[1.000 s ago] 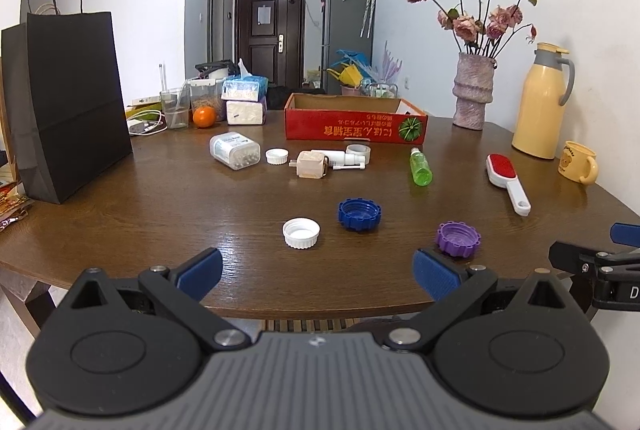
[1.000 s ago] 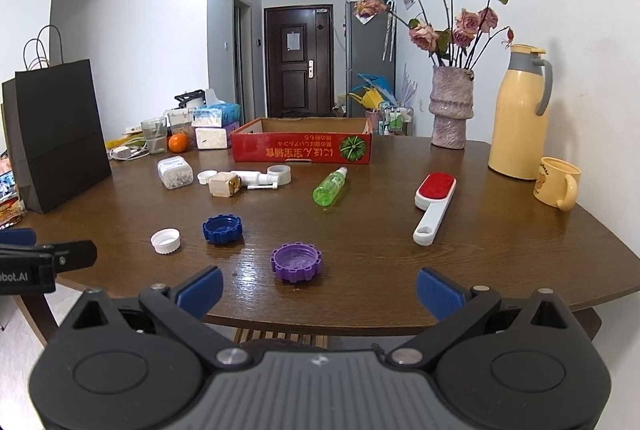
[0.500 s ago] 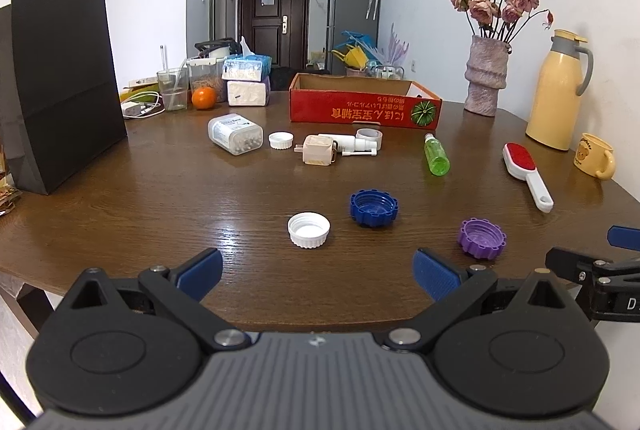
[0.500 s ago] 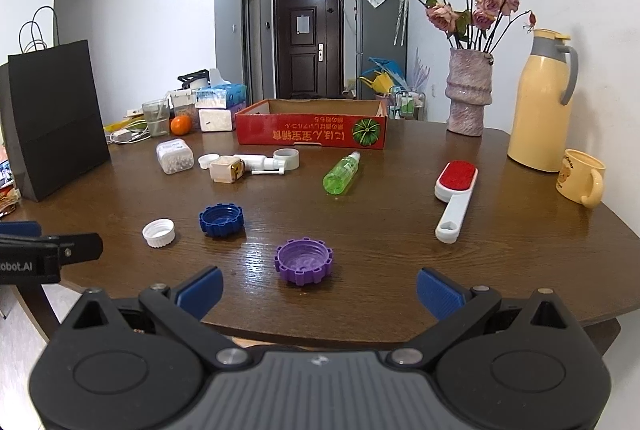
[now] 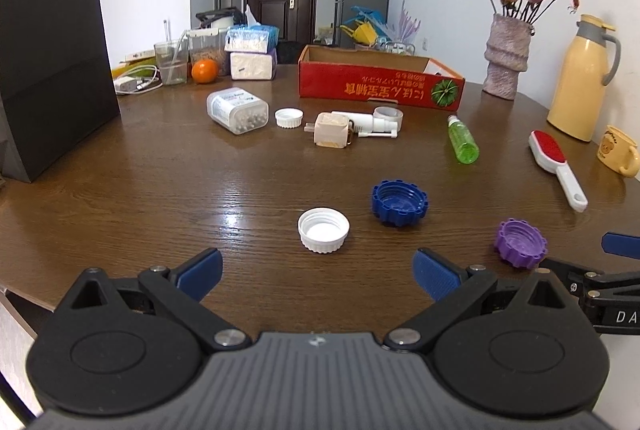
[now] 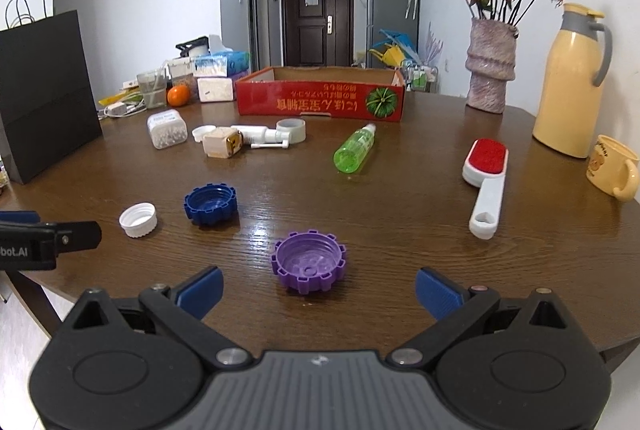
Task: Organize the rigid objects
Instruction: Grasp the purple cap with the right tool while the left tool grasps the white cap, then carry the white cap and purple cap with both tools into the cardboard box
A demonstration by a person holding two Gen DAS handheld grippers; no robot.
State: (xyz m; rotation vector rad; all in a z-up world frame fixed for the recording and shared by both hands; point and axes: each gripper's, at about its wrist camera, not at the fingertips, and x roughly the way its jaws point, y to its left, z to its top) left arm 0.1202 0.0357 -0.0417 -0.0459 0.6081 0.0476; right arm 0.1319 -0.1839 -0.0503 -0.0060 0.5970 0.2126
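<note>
Both tools hang over the near edge of the round dark wooden table (image 5: 160,182). The left gripper (image 5: 316,272) has its blue-padded fingers spread wide with nothing between them, and the ribbed white plastic cap (image 5: 323,229) lies open side up just ahead at 12 o'clock, clear of both pads. At 1 o'clock from that cap sits the notched dark blue plastic lid (image 5: 399,203), also open side up and apart from it.

On the other side, the right gripper (image 6: 318,290) is spread just as wide and empty, with the notched purple plastic lid (image 6: 308,261) at 12 o'clock, just ahead of the gap and touching neither pad. From there the blue lid is at 10 o'clock, and the white cap lies further left.

Further back, the clear green plastic spray bottle (image 6: 354,148) lies on its side at 12 o'clock from the purple lid. The red-faced white plastic lint brush (image 6: 485,180) lies at 2 o'clock. A cluster sits at 11 o'clock: a clear pill box with white pellets (image 6: 167,129), a cream cube-shaped block (image 6: 221,143) and a white nasal spray pump (image 6: 264,138).

Beyond them stands the shallow red cardboard box (image 6: 320,101). I cannot tell what is inside it.
</note>
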